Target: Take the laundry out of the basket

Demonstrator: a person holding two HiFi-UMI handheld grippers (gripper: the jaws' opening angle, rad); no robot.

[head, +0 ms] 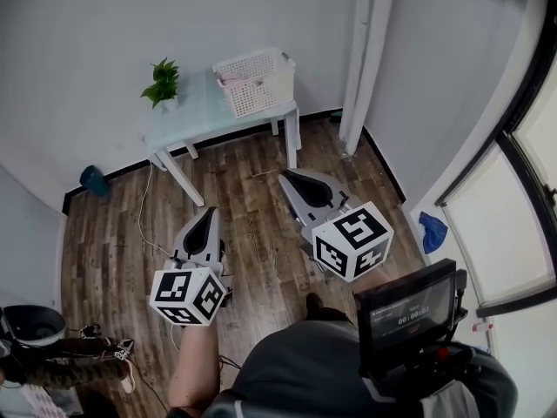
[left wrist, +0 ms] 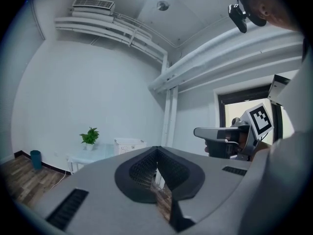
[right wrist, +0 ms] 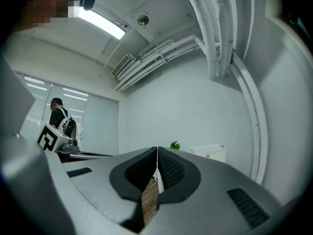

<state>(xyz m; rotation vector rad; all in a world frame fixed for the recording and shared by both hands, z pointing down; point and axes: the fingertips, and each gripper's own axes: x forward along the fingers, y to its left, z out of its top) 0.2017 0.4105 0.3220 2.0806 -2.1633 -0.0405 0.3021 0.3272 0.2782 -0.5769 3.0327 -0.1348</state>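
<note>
The basket (head: 255,81), holding laundry (head: 229,81), is set on the counter (head: 187,116) well ahead. The right gripper (head: 289,178) is placed nearer than the left gripper (head: 209,213); both are pressed together, empty.

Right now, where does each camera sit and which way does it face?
Head view: on the person's head, looking steeply down at the left tool, right tool, forearm and floor; basket on the table.
Left gripper view: rides the left tool, faces along its closed jaws toward the basket; right tool at right.
Right gripper view: rides the right tool, closed jaws toward the basket; left tool at left.
Shared: basket and plant in all three.
</note>
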